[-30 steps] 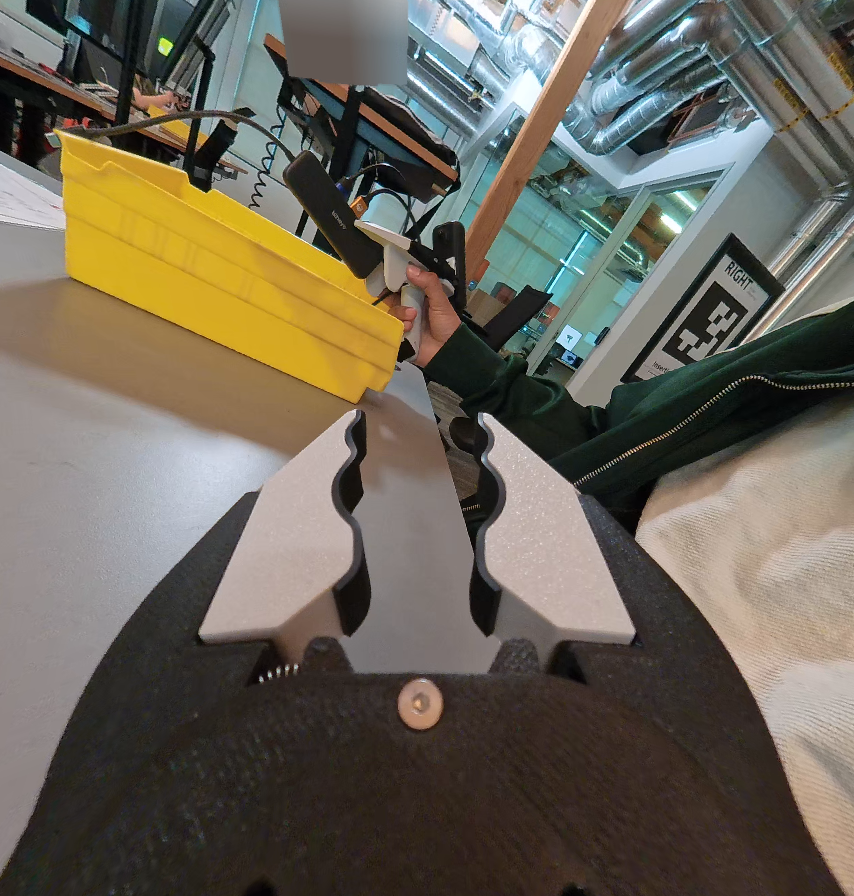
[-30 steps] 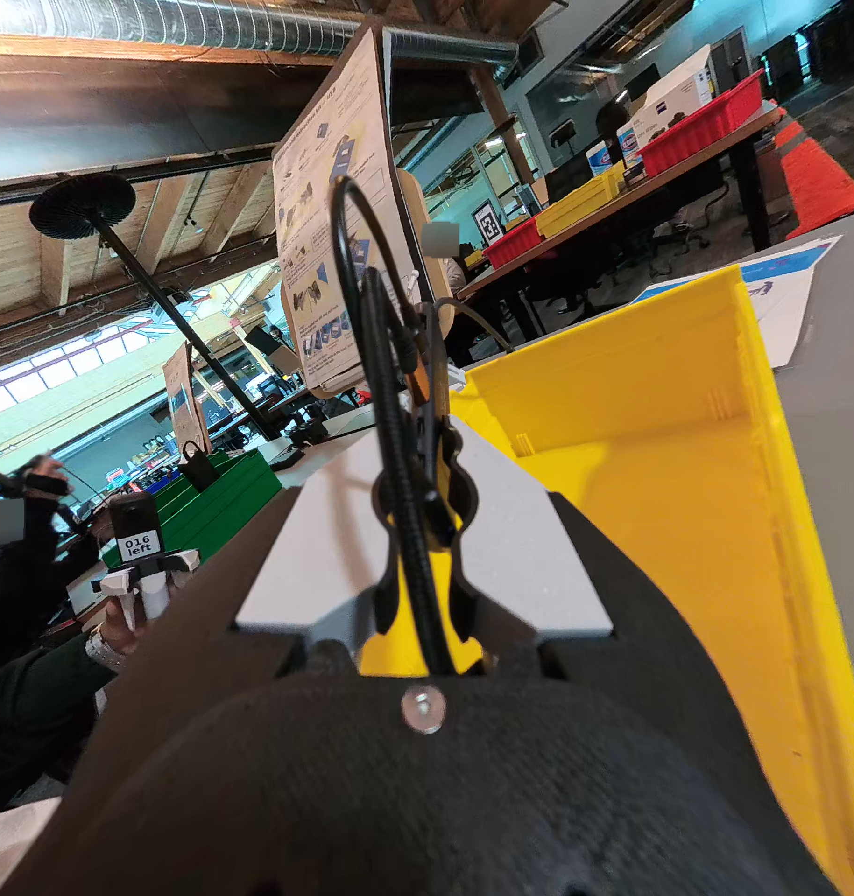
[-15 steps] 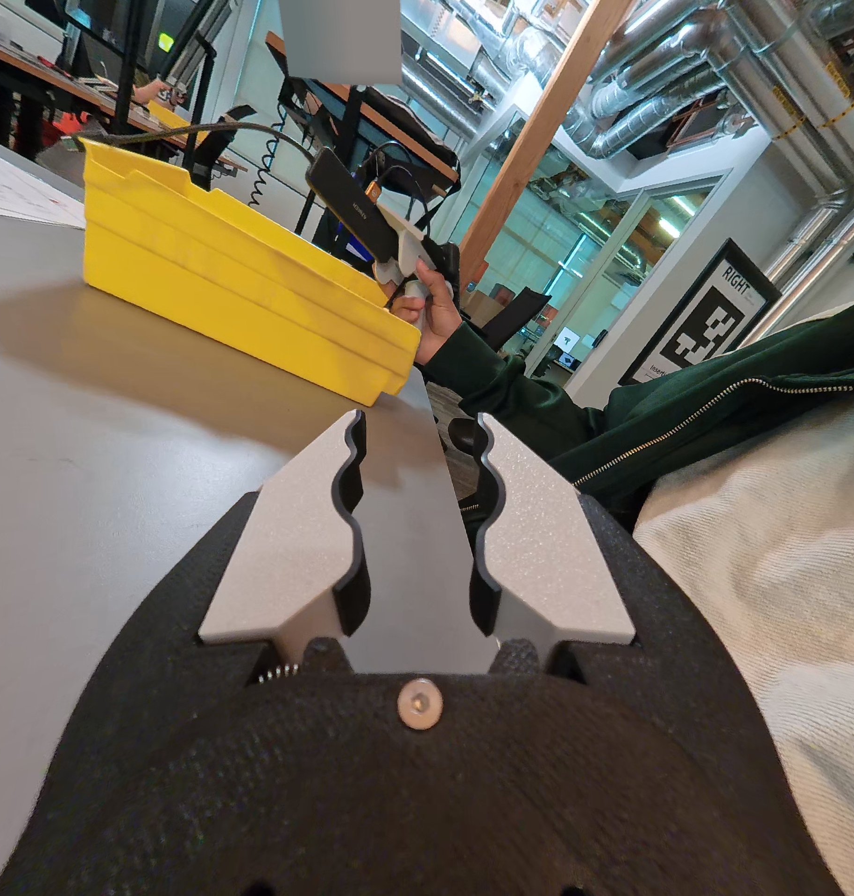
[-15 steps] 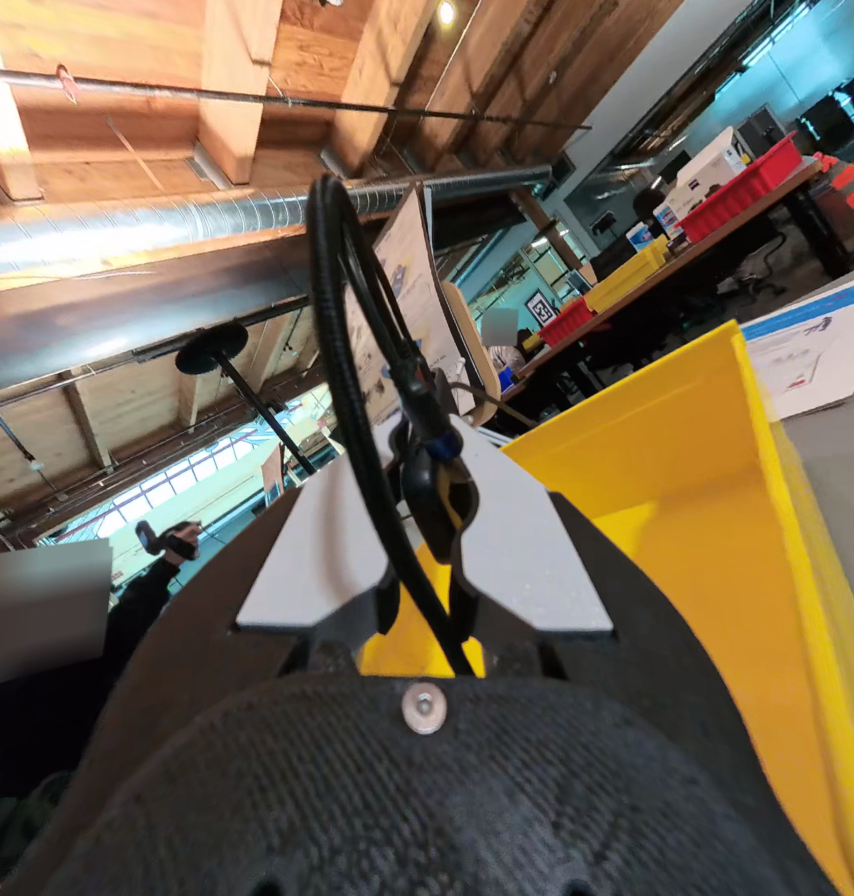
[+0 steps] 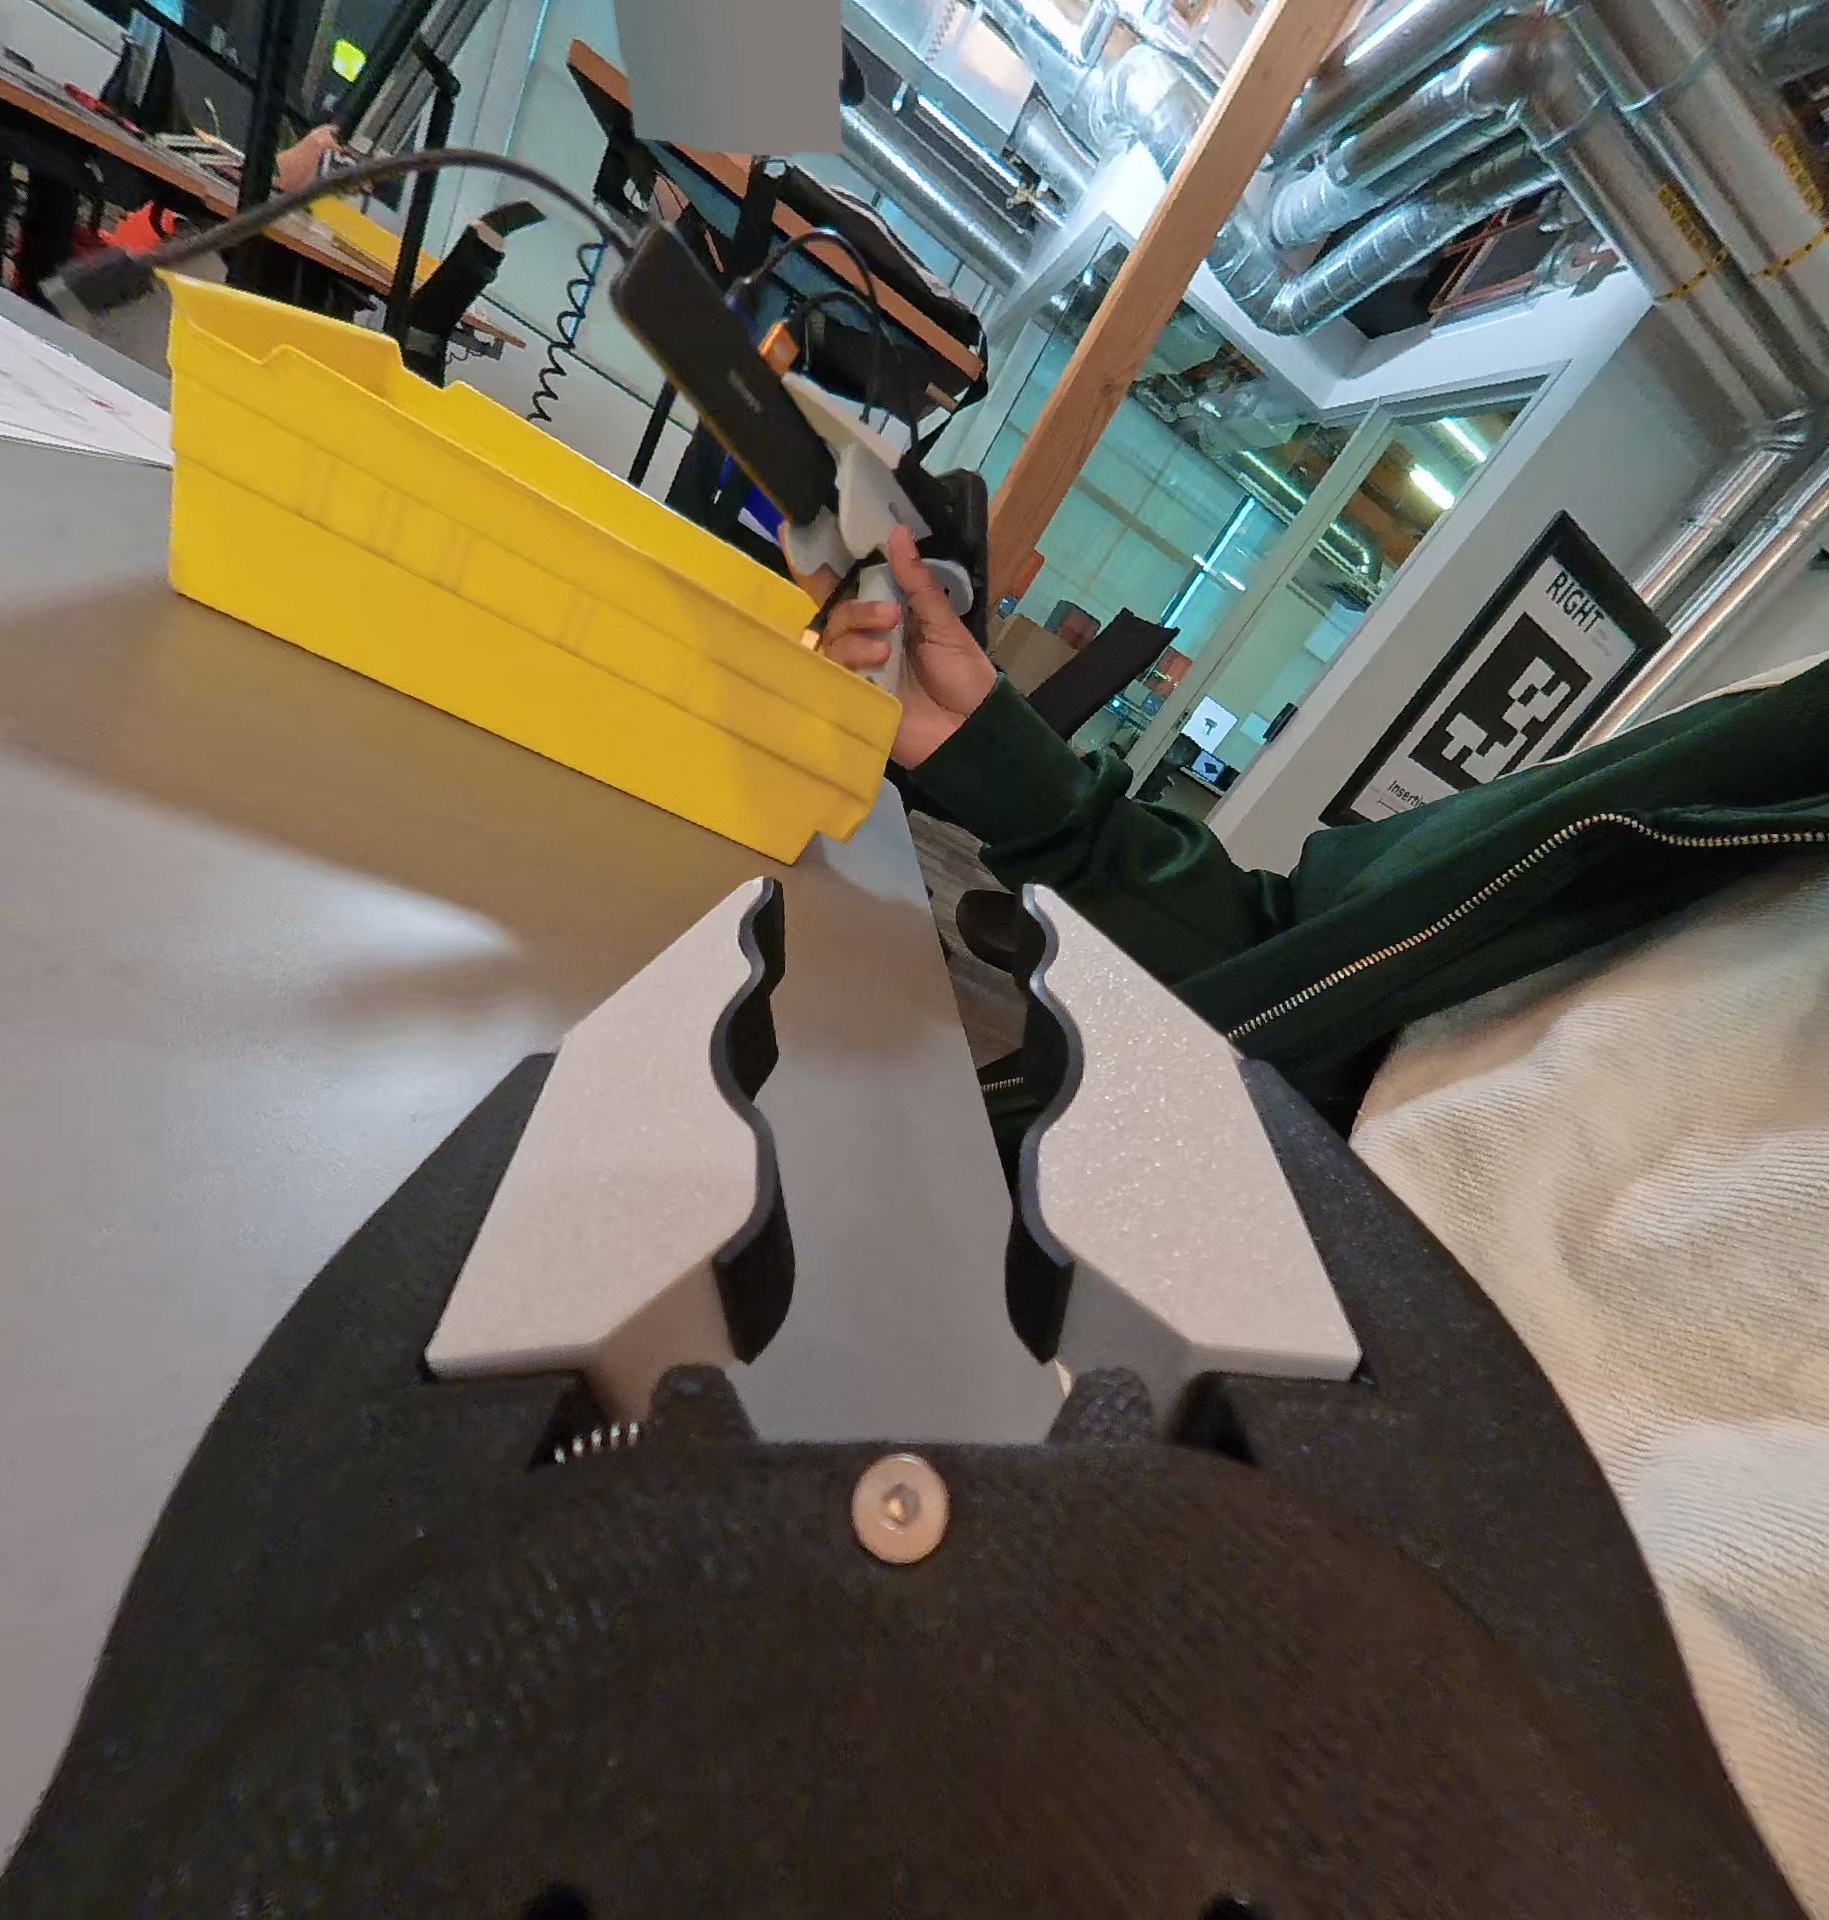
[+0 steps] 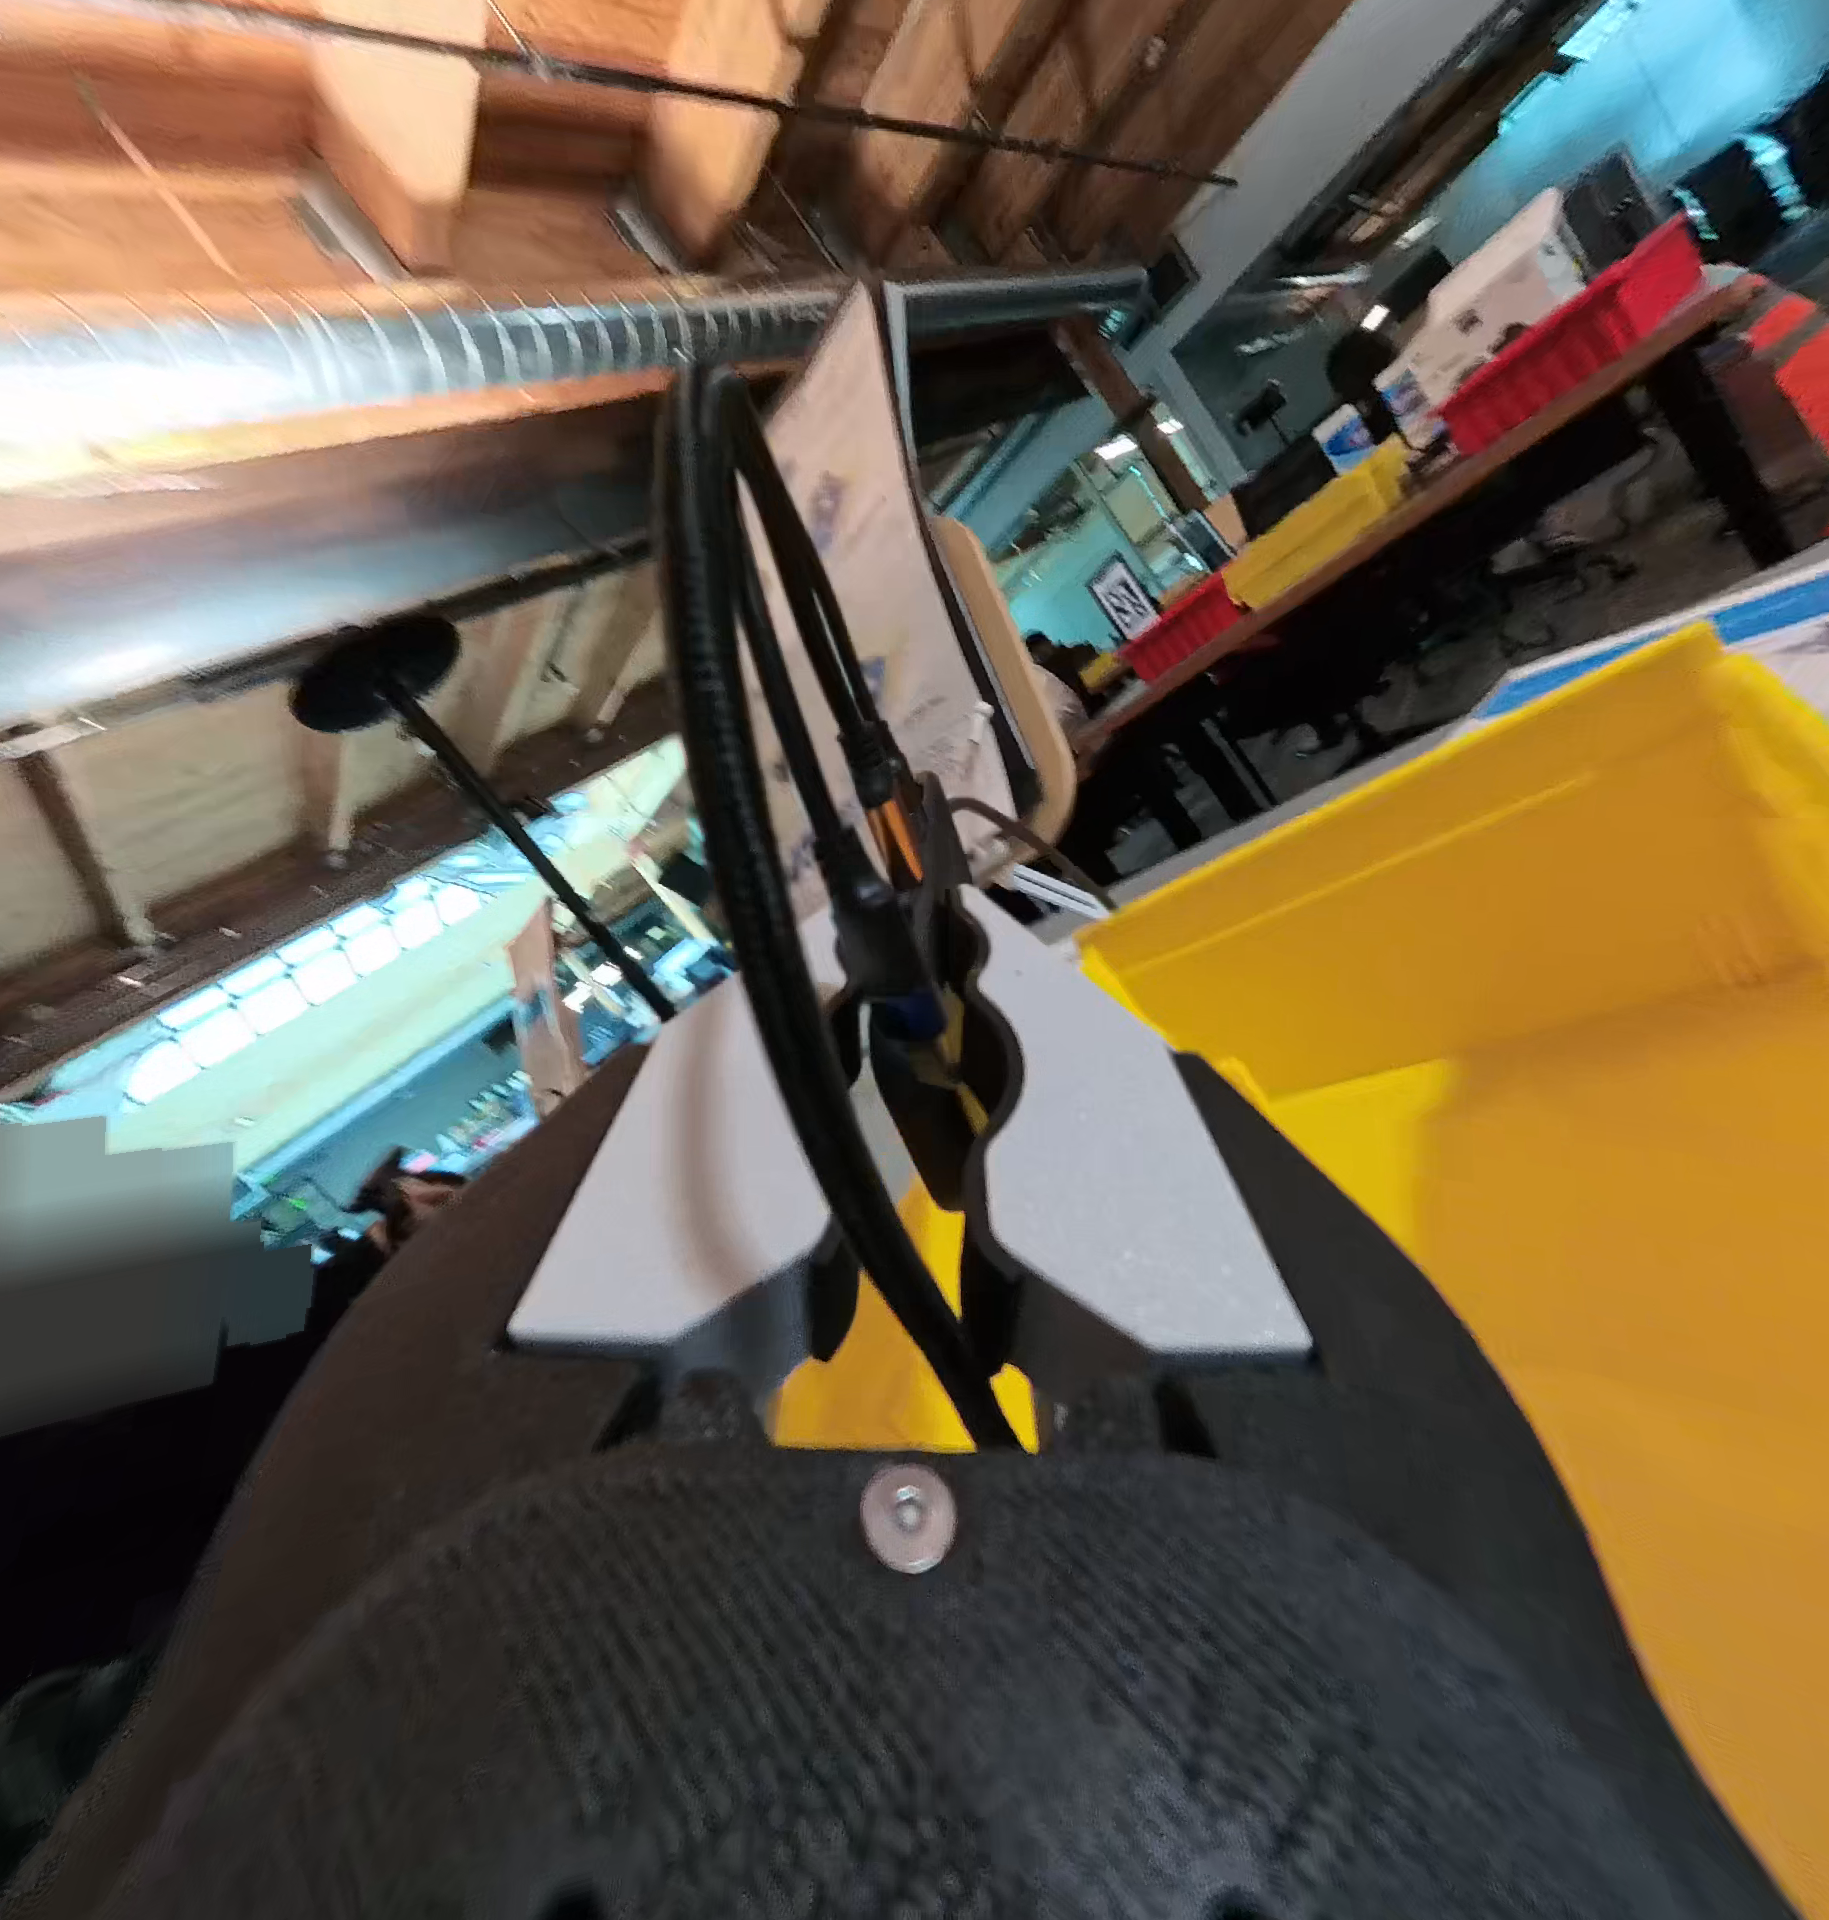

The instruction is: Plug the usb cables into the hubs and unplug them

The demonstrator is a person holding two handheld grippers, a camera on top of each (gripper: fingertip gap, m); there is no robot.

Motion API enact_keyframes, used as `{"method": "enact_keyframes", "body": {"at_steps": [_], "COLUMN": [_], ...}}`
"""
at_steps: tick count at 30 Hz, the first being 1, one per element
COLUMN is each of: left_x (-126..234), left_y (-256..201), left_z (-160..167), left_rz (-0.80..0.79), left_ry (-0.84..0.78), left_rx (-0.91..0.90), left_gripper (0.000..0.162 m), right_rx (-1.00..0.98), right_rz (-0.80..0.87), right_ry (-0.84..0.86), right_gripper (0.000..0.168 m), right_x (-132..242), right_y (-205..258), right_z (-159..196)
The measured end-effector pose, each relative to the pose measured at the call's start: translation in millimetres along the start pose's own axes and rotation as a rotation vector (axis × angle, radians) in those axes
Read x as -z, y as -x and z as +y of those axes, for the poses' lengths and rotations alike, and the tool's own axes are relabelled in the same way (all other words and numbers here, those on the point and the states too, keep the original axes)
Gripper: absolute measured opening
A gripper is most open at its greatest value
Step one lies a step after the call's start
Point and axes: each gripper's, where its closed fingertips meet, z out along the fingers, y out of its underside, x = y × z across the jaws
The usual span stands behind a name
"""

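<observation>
My right gripper [image 6: 915, 935] is shut on a black USB hub [image 6: 939, 1127], seen edge-on between its fingers. Black cables [image 6: 702, 727] loop up from the hub, one with an orange plug [image 6: 899, 831] seated in it. In the left wrist view a hand holds that gripper [image 5: 858, 488] with the hub [image 5: 723, 384] tilted up, above the near end of the yellow bin [image 5: 474, 582]. The hub's own lead [image 5: 297, 208] trails away to the left. My left gripper [image 5: 899, 914] is open and empty, low over the grey table [image 5: 214, 1039] near its edge.
The yellow bin [image 6: 1512, 1039] lies just right of and below my right gripper. A white sheet [image 5: 27, 395] lies on the table beyond the bin. The person's green sleeve [image 5: 1149, 883] and light clothing [image 5: 1616, 1247] fill the right of the left wrist view.
My right gripper has lifted and tilted the hub with its cables, and its view is blurred by motion now. My left gripper has stayed open and shifted only slightly.
</observation>
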Motion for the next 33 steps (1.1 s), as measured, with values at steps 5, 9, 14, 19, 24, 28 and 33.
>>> {"method": "enact_keyframes", "body": {"at_steps": [5,9,14,19,24,28,33], "left_x": [-0.9,0.3,-0.3,-0.6,-1.1,-1.2,-1.3], "left_y": [-1.0,-0.1,0.1,0.2,0.0,0.3,0.9], "left_z": [1.3,-0.3,0.4,0.8,1.4,1.5,1.5], "left_rz": [-0.001,0.0,0.002,0.004,0.006,0.006,0.007], "left_ry": [0.009,-0.003,0.003,0.004,0.007,0.008,0.007], "left_rx": [-0.011,-0.001,0.003,0.009,0.014,0.017,0.025], "left_gripper": [0.04,0.04,0.04,0.04,0.04,0.04,0.04], "right_rx": [-0.167,-0.099,-0.091,-0.163,-0.133,-0.083,-0.146], "right_rz": [-0.157,-0.001,0.077,0.064,0.164,0.201,0.373], "right_ry": [-0.166,-0.193,-0.305,-0.441,-0.515,-0.48,-0.257], "right_gripper": [0.011,0.009,0.009,0.01,0.01,0.01,0.01], "right_x": [8.0,21.9,42.5,62.4,72.1,65.3,39.6], "right_y": [14.1,-8.7,-23.0,-29.7,-41.0,-39.4,-64.1], "right_z": [-20.4,-32.0,-52.6,-72.0,-74.6,-70.9,-21.9]}}
